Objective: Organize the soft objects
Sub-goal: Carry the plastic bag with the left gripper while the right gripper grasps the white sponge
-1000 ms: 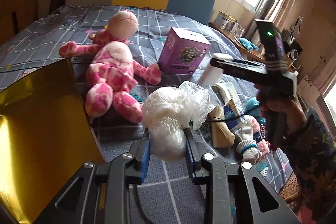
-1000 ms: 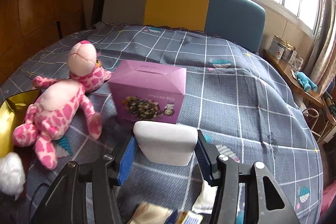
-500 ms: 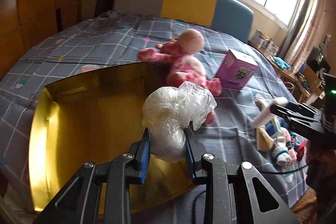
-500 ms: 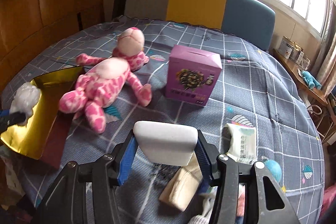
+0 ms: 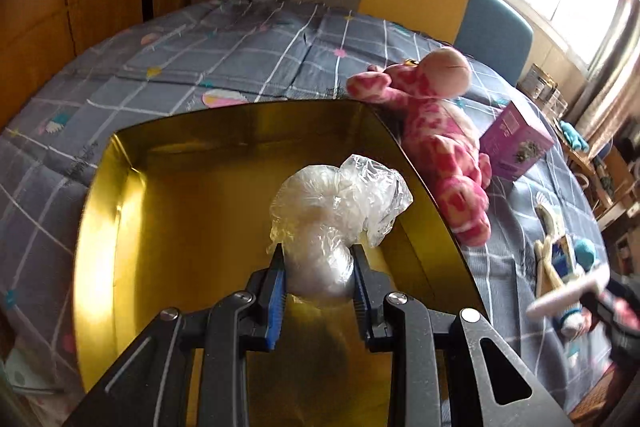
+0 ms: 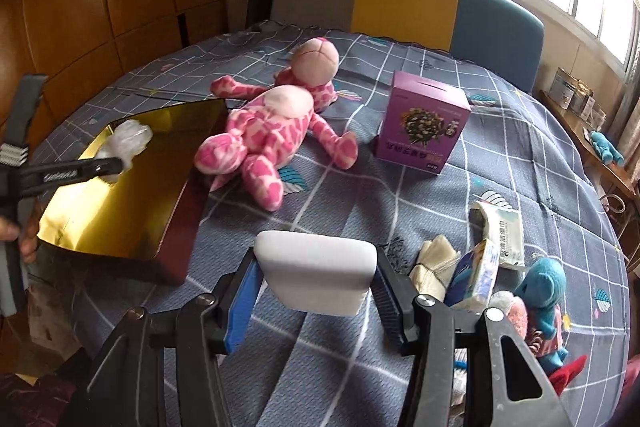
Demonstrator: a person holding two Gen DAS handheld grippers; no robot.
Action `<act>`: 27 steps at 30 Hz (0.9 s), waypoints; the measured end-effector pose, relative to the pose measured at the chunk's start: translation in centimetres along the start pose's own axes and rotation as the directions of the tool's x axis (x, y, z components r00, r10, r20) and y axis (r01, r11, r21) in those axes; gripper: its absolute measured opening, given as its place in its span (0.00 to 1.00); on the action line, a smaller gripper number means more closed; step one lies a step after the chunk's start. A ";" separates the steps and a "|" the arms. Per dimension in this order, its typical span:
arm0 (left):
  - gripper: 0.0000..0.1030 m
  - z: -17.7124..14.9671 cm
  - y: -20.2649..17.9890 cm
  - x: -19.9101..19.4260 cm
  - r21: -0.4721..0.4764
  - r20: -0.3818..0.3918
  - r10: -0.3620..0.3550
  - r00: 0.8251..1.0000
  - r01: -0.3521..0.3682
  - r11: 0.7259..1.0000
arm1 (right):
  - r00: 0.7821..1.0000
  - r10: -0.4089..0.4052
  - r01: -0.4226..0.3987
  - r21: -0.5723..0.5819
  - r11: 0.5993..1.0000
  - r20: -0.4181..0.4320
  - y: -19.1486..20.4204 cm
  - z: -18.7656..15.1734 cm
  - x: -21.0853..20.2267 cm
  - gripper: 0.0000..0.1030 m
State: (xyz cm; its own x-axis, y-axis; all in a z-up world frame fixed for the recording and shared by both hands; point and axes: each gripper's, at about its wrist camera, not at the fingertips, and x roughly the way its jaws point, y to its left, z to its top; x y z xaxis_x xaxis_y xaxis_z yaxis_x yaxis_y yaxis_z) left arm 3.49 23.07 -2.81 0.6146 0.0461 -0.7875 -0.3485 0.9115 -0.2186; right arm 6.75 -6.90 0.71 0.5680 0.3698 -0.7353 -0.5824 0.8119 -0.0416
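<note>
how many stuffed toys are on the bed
3: a pink giraffe lying beside the gold box, a small blue toy and a pink one at the right edge. More may be hidden.

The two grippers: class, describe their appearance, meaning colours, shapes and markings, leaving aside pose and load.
The left gripper and right gripper match: black angular linkage arms with triangular cutouts, silver round bolts at the joints, and blue ribbed pads inside black fingers. From the right wrist view, the left one's side shows small pale lettering, too small to read.

The purple box (image 6: 423, 125) and the tissue packs (image 6: 505, 229) have writing on them, but it is too small to read.
</note>
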 end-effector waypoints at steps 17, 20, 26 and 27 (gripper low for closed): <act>0.52 4.1 -0.3 4.2 -0.032 -0.017 0.024 1.000 -0.024 0.999 | 0.998 0.069 -0.068 -0.041 0.997 0.014 3.8 0.2 -1.7 0.52; 0.57 3.3 -0.1 2.6 -0.023 0.021 0.045 0.999 -0.045 0.999 | 0.995 0.094 -0.093 -0.052 0.994 0.023 4.5 0.6 -2.1 0.52; 0.74 0.5 0.5 -2.6 -0.020 0.144 0.118 0.982 -0.117 0.993 | 0.980 0.198 -0.197 -0.067 0.978 0.018 6.3 2.2 -2.2 0.52; 0.76 0.1 0.6 -3.3 -0.020 0.158 0.125 0.979 -0.124 0.992 | 0.975 0.222 -0.221 -0.068 0.973 0.011 6.7 2.6 -2.0 0.52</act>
State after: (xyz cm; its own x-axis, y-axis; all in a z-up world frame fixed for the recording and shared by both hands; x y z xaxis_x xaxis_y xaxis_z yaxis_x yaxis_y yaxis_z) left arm 1.32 23.54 -0.28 0.6701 0.2239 -0.7077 -0.4358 0.8905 -0.1308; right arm 3.22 -1.03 3.64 0.4307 0.5456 -0.7189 -0.7316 0.6775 0.0758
